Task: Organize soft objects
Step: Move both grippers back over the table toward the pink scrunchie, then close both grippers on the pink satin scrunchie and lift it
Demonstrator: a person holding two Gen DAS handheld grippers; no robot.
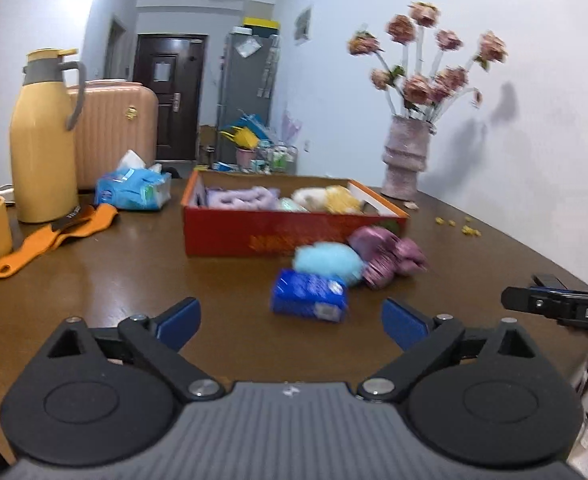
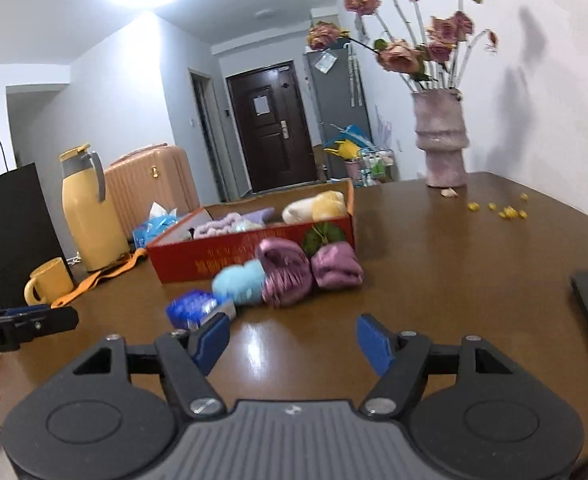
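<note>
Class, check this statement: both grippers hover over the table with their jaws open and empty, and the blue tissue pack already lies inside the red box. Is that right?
One thing is wrong. The blue tissue pack lies on the table in front of the red box, not inside it, as the left wrist view shows. The left gripper and right gripper are indeed open and empty.

The left gripper [image 1: 291,323] hovers low over the table [image 1: 133,280], jaws spread wide and empty — the right gripper [image 2: 293,339] alongside it, level, jaws parted too, nothing between its blue pads [image 2: 370,344].
</note>
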